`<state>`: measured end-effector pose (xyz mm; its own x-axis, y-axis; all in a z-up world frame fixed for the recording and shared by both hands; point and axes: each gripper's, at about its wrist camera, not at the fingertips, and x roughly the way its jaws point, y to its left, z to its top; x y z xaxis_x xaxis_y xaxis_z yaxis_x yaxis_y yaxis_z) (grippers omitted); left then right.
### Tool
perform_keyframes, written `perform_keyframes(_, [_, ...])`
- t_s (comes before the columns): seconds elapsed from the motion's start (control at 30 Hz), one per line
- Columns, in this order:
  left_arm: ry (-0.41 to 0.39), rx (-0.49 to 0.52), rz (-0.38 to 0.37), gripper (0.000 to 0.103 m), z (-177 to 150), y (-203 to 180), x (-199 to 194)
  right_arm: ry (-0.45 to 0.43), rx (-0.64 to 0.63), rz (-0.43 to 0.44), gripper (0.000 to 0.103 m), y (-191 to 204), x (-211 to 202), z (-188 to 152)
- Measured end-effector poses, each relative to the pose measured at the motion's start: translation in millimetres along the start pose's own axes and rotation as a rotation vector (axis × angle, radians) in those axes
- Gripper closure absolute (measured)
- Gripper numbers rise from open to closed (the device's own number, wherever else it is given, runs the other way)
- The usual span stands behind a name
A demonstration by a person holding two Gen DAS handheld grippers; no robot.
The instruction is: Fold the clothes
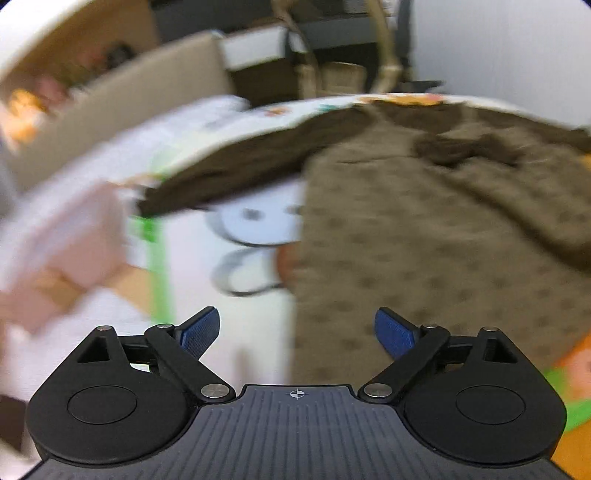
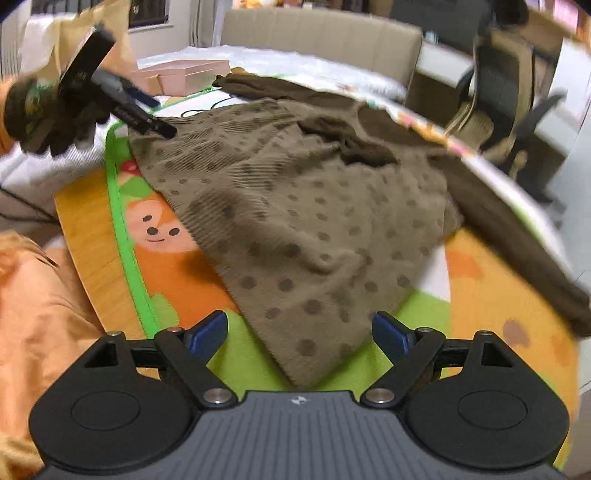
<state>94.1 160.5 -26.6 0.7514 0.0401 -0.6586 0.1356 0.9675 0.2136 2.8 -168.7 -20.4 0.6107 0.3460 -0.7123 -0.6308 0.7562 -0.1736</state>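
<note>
A brown polka-dot knit garment [image 2: 303,221] with dark brown sleeves [image 2: 517,236] lies spread on a colourful cartoon play mat [image 2: 166,254]. In the left wrist view the garment [image 1: 424,240] fills the right half, one dark sleeve [image 1: 236,170] stretching left; this view is blurred. My left gripper [image 1: 297,332] is open and empty, just above the garment's left edge. It also shows in the right wrist view [image 2: 159,125], held by a gloved hand over the garment's far left corner. My right gripper [image 2: 299,332] is open and empty, over the garment's near hem.
An orange cloth [image 2: 33,302] lies at the near left. Pink boxes [image 2: 184,75] sit at the far side of the bed. A beige headboard [image 2: 321,29] stands behind, and an office chair [image 2: 509,96] at the far right.
</note>
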Motion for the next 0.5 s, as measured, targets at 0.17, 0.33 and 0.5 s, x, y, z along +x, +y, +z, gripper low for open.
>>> perform_keyframes(0.17, [-0.081,0.019,-0.089,0.007,-12.0,-5.1,-39.9,-0.152,-0.057,-0.394,0.016,13.4,-0.9,7.7])
perform_keyframes(0.33, [-0.082,0.152,-0.084,0.006,-25.7,-40.9,-48.0,-0.264,0.160,-0.436,0.016,-14.5,-21.7,26.6])
perform_keyframes(0.5, [-0.061,0.207,-0.022,0.003,-29.7,-44.8,-33.2,-0.151,0.178,-0.281,0.016,-9.6,-17.4,14.9])
